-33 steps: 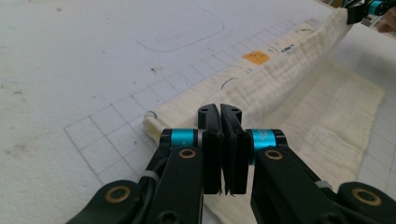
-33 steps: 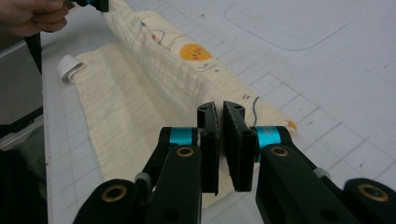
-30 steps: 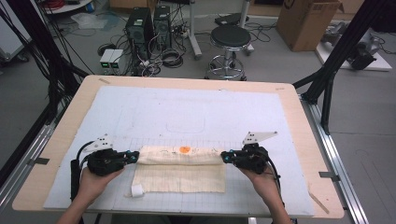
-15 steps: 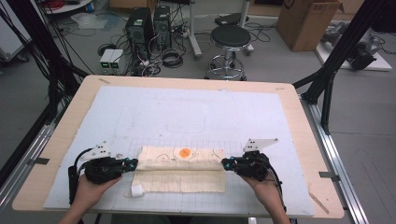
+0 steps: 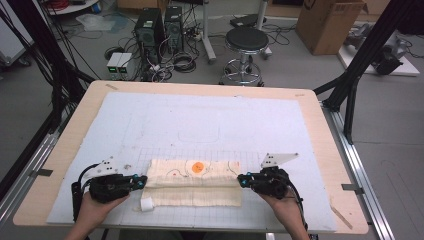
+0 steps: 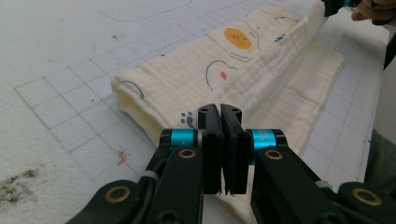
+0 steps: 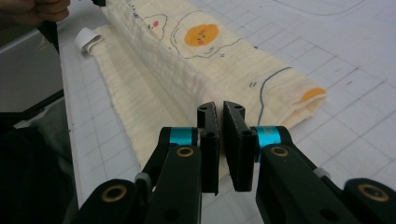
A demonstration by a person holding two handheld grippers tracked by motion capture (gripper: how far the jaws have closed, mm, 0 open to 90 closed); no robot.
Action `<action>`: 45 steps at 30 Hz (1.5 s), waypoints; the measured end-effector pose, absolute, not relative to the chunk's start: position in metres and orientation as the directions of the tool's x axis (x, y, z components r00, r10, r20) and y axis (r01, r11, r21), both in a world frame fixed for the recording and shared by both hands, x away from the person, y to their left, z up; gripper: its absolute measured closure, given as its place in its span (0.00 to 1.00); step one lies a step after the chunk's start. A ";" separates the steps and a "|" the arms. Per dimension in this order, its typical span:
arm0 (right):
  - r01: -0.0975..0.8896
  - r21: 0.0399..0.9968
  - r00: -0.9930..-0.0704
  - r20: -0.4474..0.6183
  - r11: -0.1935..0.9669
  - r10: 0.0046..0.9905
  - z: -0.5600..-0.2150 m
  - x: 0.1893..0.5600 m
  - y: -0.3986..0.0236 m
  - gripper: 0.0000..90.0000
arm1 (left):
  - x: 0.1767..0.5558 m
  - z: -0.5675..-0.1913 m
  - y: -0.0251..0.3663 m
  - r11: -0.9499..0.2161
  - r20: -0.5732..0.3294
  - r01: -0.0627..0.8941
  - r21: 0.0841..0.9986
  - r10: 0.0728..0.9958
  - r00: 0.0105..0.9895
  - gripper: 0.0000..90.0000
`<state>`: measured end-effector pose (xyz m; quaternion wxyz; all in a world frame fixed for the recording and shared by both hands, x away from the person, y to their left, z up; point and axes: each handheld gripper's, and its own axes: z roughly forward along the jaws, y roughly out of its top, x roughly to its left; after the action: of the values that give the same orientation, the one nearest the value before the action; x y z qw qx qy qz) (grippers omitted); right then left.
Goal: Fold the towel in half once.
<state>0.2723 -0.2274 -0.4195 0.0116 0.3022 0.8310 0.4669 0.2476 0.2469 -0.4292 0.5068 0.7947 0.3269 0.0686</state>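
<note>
A cream cloth (image 5: 195, 185) printed with a fried egg (image 5: 198, 167) lies folded on the white gridded mat (image 5: 200, 125), near its front edge. My left gripper (image 5: 142, 181) is shut on the cloth's left end, and the right gripper (image 5: 241, 180) is shut on its right end. The left gripper view has my jaws (image 6: 220, 116) pinching a raised fold of the cloth (image 6: 196, 79) that runs off to the other gripper (image 6: 334, 4). In the right gripper view the jaws (image 7: 220, 114) pinch the same fold of cloth (image 7: 187, 60). A lower layer lies flat toward the person.
A small white loop tag (image 5: 147, 203) sticks out at the cloth's near left corner. The wooden table edge (image 5: 30, 200) frames the mat. Beyond the table stand a stool (image 5: 246, 42), computer towers (image 5: 160, 27), a cardboard box (image 5: 335, 22) and black frame posts (image 5: 357, 65).
Both grippers have drawn a little toward the person, carrying the cloth's pinched fold with them over the lower layer. Both stay shut.
</note>
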 end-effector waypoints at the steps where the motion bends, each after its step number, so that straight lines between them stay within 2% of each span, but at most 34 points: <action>1: 0.493 0.781 -0.816 0.264 0.383 0.514 -0.420 0.271 -0.227 0.94 | 0.247 -0.430 0.247 -0.274 -0.220 0.448 0.851 0.589 0.778 0.96; 16: 0.497 0.766 -0.824 0.270 0.407 0.498 -0.426 0.258 -0.225 0.94 | 0.237 -0.435 0.247 -0.303 -0.227 0.453 0.838 0.562 0.796 0.95; 21: 0.484 0.767 -0.849 0.294 0.421 0.440 -0.424 0.250 -0.225 0.83 | 0.235 -0.432 0.250 -0.268 -0.255 0.451 0.851 0.540 0.802 0.78; 23: 0.478 0.776 -0.855 0.304 0.411 0.421 -0.422 0.247 -0.227 0.80 | 0.235 -0.430 0.250 -0.254 -0.261 0.448 0.857 0.535 0.803 0.75; 28: 0.479 0.783 -0.855 0.314 0.397 0.413 -0.419 0.250 -0.226 0.77 | 0.238 -0.432 0.242 -0.269 -0.258 0.456 0.848 0.542 0.800 0.78; 34: 0.486 0.730 -0.856 0.286 0.481 0.430 -0.432 0.253 -0.214 0.87 | 0.237 -0.438 0.236 -0.350 -0.220 0.456 0.818 0.542 0.811 0.87; 42: 0.495 0.699 -0.855 0.286 0.515 0.433 -0.442 0.246 -0.213 0.89 | 0.239 -0.444 0.234 -0.423 -0.193 0.473 0.773 0.553 0.811 0.86; 45: 0.496 0.703 -0.854 0.287 0.510 0.434 -0.440 0.246 -0.213 0.84 | 0.238 -0.443 0.234 -0.407 -0.200 0.473 0.781 0.554 0.808 0.83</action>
<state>0.2460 -0.2131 -0.4402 -0.0370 0.2678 0.8680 0.4165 0.2384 0.2340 -0.4428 0.4500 0.8376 0.3063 0.0450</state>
